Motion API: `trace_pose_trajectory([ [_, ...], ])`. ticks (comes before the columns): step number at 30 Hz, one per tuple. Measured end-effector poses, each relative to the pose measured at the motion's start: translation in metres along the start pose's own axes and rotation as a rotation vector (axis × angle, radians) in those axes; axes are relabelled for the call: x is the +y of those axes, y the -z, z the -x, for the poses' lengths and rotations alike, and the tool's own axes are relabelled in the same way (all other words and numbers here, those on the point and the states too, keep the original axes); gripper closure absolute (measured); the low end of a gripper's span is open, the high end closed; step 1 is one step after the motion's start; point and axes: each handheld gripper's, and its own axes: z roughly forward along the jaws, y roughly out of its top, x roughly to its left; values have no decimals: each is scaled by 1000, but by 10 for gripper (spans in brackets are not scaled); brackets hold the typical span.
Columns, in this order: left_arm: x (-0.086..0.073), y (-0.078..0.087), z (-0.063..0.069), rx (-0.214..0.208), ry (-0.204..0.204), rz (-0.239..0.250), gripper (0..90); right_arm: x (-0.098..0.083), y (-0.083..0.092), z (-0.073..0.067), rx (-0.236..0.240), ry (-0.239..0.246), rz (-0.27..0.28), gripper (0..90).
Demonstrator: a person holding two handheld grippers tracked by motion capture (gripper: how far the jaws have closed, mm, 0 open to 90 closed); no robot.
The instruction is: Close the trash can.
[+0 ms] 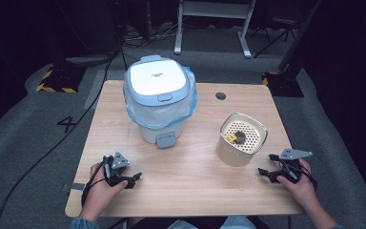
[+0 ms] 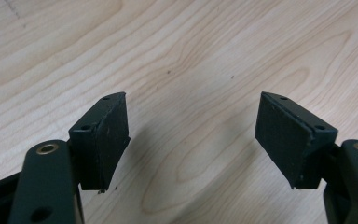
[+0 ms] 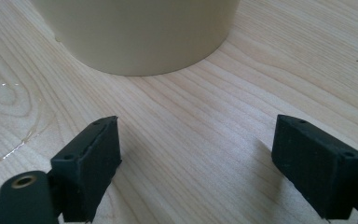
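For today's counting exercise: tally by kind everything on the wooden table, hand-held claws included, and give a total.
Lidded bin with blue liner: 1
Cream perforated-top container: 1
Claws: 2, left claw and right claw
Total: 4

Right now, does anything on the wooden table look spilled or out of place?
A faint wet ring marks the wooden table near the cream round container. The pale blue bag hangs unevenly around the white bin.

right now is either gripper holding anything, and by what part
Nothing is held. The left gripper and the right gripper both have their jaws apart over bare table.
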Motion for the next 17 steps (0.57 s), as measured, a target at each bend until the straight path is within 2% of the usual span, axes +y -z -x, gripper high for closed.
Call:
trace_pose_trajectory([
  [6,-2,0,-4,3,9,-14,213,0,0,0,0,-1,0,158],
  [7,-5,-2,-5,-7,18,14,185,0,0,0,0,0,0,158],
  [8,-5,-2,-5,-7,18,14,163,0,0,0,0,0,1,158],
  [9,-7,-4,-6,-1,24,38,146,0,0,0,0,0,1,158],
  [11,-7,-4,-6,5,26,36,145,0,0,0,-1,0,0,159],
  [14,-7,-5,-6,20,50,36,145,0,0,0,-1,0,0,158],
  [17,-7,-4,-7,25,52,34,144,0,0,0,-1,0,0,158],
])
